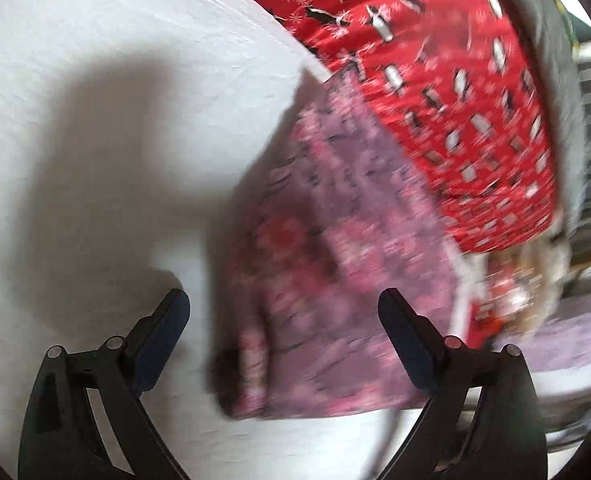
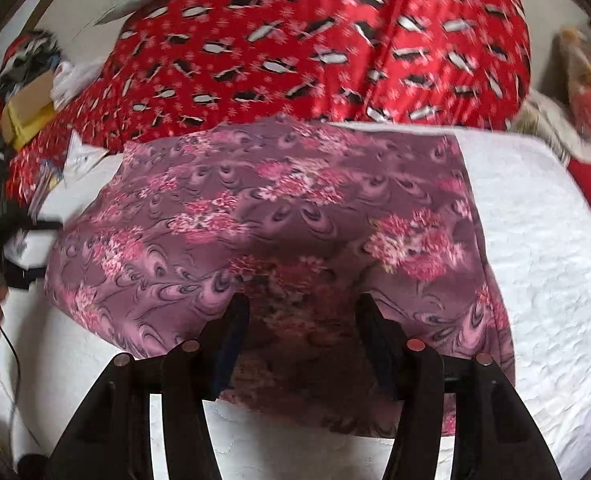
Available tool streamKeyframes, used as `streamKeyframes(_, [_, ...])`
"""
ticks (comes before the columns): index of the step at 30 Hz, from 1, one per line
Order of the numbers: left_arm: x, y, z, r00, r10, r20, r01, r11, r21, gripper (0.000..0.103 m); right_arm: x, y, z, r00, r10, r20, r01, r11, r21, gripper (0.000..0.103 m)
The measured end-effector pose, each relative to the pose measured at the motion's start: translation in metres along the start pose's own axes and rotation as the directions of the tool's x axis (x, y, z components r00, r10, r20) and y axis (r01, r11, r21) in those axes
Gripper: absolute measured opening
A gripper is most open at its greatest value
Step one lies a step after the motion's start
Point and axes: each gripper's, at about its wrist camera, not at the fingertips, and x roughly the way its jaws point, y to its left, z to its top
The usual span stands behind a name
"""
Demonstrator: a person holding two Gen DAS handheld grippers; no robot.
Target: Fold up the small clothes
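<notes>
Purple floral cloth (image 2: 279, 216) lies on the white quilt (image 2: 543, 248); my right gripper (image 2: 301, 312) and left gripper (image 1: 283, 304) gape empty over it.

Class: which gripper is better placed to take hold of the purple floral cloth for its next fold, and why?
Right. The right gripper, jaws open, sits over the purple floral cloth; the left gripper straddles only its edge.

Left of the left tongs (image 1: 283, 300) the white bed (image 1: 95, 120) lies bare. Ahead of both tongs, a red penguin-print bulk (image 2: 315, 40) blocks the way. Right of the right tongs (image 2: 301, 304), bare quilt; left, clutter (image 2: 27, 112).
</notes>
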Motion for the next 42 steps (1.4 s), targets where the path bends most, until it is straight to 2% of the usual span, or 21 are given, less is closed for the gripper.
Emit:
streamKeyframes(1, [0.007,0.001,0.008,0.998,-0.052,-0.035,0.051,0.998,-0.029,0.096,0.0,0.0,0.001,1.0,0.001,0.006,-0.001,1.0,0.0,0.057])
streamKeyframes(2, [0.014,0.0,0.014,0.996,-0.069,-0.056,0.067,0.997,-0.048,0.096,0.0,-0.001,0.001,1.0,0.0,0.011,0.0,1.0,0.007,0.057])
streamKeyframes(5, [0.034,-0.002,0.023,0.992,-0.08,-0.099,0.073,0.994,-0.076,0.097,0.002,-0.012,0.005,1.0,0.011,0.02,-0.012,0.998,0.066,0.057])
streamKeyframes(6, [0.036,-0.007,0.024,0.991,-0.085,-0.102,0.079,0.995,-0.063,0.102,0.002,-0.019,0.007,1.0,0.015,0.025,-0.018,0.996,0.09,0.057])
streamKeyframes(8, [0.037,-0.017,0.023,0.986,-0.12,-0.114,0.118,0.993,-0.022,0.101,-0.001,-0.028,0.008,0.999,0.023,0.037,-0.027,0.993,0.118,0.057])
streamKeyframes(9, [0.039,-0.023,0.02,0.981,-0.144,-0.128,0.144,0.99,-0.004,0.096,-0.002,-0.033,0.01,0.998,0.027,0.05,-0.033,0.992,0.126,0.057])
streamKeyframes(10, [0.041,-0.028,0.018,0.981,-0.144,-0.131,0.147,0.989,0.011,0.083,-0.002,-0.037,0.013,0.998,0.028,0.06,-0.035,0.992,0.124,0.057])
streamKeyframes(11, [0.042,-0.032,0.017,0.982,-0.131,-0.138,0.136,0.99,0.031,0.074,-0.003,-0.04,0.014,0.997,0.027,0.066,-0.035,0.992,0.122,0.057])
streamKeyframes(13, [0.045,-0.042,0.012,0.989,-0.052,-0.14,0.065,0.993,0.094,0.04,-0.001,-0.049,0.02,0.997,0.01,0.079,-0.02,0.993,0.121,0.057])
streamKeyframes(15, [0.042,-0.048,0.01,0.99,-0.042,-0.134,0.057,0.993,0.104,0.025,0.002,-0.061,0.024,0.996,-0.003,0.088,-0.008,0.991,0.135,0.057])
streamKeyframes(16, [0.038,-0.05,0.01,0.991,-0.056,-0.123,0.068,0.993,0.092,0.023,0.004,-0.067,0.026,0.996,-0.001,0.092,-0.012,0.99,0.143,0.057])
streamKeyframes(21, [0.02,-0.078,0.002,0.991,-0.116,-0.071,0.123,0.987,0.108,0.02,0.022,-0.088,0.023,0.999,-0.01,0.043,0.004,0.992,0.129,0.056])
streamKeyframes(26, [0.013,-0.122,-0.011,0.988,-0.146,-0.053,0.152,0.979,0.134,0.02,0.025,-0.096,0.008,0.997,0.033,0.063,-0.041,0.991,0.129,0.059])
streamKeyframes(27, [0.014,-0.129,-0.014,0.988,-0.145,-0.052,0.151,0.978,0.141,0.02,0.025,-0.099,0.004,0.995,0.047,0.089,-0.059,0.989,0.137,0.059])
streamKeyframes(32, [0.011,-0.168,-0.034,0.992,-0.119,-0.047,0.126,0.972,0.199,0.02,0.025,-0.099,0.002,0.992,0.056,0.111,-0.071,0.988,0.139,0.06])
streamKeyframes(36, [0.019,-0.206,-0.057,0.996,-0.081,-0.045,0.091,0.955,0.283,0.02,0.025,-0.102,0.0,0.989,0.077,0.124,-0.095,0.984,0.149,0.061])
streamKeyframes(42, [0.065,-0.252,-0.087,0.995,-0.021,-0.102,0.057,0.927,0.371,0.02,0.025,-0.105,-0.002,0.986,0.097,0.137,-0.119,0.98,0.16,0.062])
